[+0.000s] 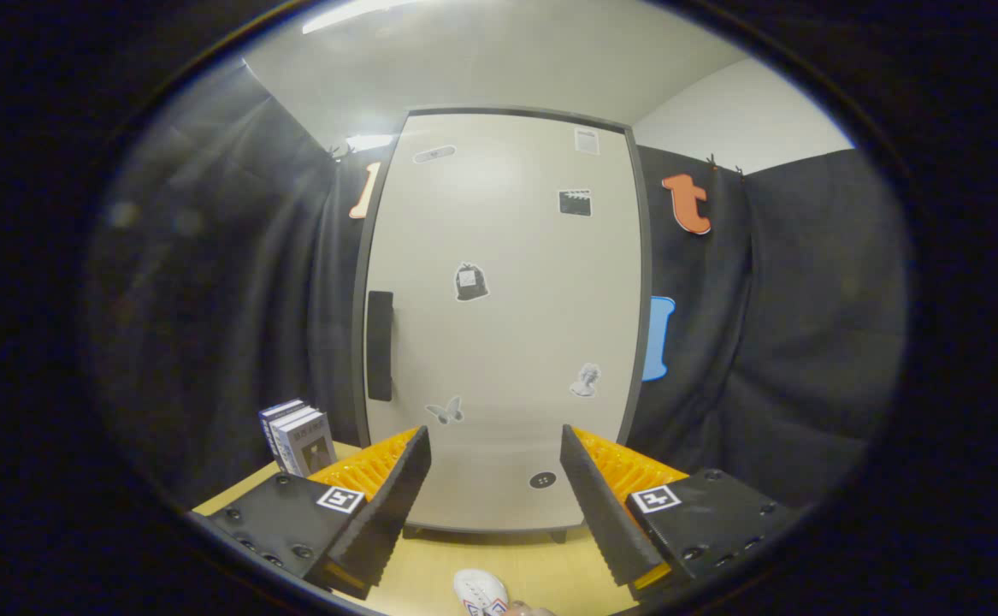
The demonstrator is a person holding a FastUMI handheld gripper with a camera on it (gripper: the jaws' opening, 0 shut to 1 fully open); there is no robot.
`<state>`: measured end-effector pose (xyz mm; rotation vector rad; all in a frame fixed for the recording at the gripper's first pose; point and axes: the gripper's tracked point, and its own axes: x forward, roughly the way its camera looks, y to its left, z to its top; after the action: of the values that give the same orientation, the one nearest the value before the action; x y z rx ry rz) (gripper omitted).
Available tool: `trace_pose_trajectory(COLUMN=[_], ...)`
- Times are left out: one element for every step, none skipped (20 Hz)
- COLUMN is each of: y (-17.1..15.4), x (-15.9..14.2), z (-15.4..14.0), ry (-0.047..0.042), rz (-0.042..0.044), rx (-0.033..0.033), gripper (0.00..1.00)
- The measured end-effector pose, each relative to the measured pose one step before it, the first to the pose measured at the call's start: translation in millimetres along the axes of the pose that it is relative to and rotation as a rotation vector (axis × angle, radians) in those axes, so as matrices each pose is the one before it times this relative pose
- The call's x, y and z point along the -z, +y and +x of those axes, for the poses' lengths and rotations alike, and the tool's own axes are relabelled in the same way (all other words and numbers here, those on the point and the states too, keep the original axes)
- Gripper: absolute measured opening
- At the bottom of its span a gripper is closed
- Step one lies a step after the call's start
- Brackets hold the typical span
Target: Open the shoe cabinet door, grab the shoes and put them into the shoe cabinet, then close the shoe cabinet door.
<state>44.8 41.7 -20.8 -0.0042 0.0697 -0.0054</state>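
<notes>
Tool [495, 479] spread wide, holding nothing, aimed at shoe cabinet [503, 325]. Cabinet door shut, upright on bench [430, 573] just beyond fingers; dark handle [379, 346] on door's left edge. Shoe [480, 592] on bench between fingers. Books [298, 438] beside cabinet's left.

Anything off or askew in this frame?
Nothing stands out. The shoe cabinet stands upright with its door shut and the handle intact. The books stand beside it. A white shoe lies on the table. The hand-held gripper is open and holds nothing.
</notes>
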Motion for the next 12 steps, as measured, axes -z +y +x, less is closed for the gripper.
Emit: trace_pose_trajectory(y=[5.19, 4.58, 4.30, 5.86, 7.10, 7.40, 8.29, 7.77, 7.84, 7.59, 8.28, 8.73], x=[-1.55, -1.35, -0.57, -1.06, 0.45, -0.97, -0.85, -0.11, -0.01, -0.66, 0.23, 0.00], z=[3.03, 4.10, 4.37, 5.99, 6.28, 7.36, 8.03, 9.48, 9.48, 10.00, 10.63, 10.34], ry=[0.00069, -0.00116, -0.00077, 0.00160, 0.00165, 0.00145, -0.00070, 0.00362, 0.00023, 0.00016, 0.00093, 0.00132], rz=[0.01238, 0.00998, 0.00843, 0.00532, 0.00240, 0.00465, 0.00531, 0.00274, -0.00147, 0.00083, 0.00434, 0.00453], rx=[-0.00852, -0.00571, -0.00253, -0.00754, -0.00844, -0.00692, -0.01117, -0.00573, -0.00422, -0.00570, -0.00430, -0.01032], gripper=[0.97, 0.97, 0.97, 0.97, 0.97, 0.97, 0.97, 0.97, 0.97, 0.97, 0.97, 0.97])
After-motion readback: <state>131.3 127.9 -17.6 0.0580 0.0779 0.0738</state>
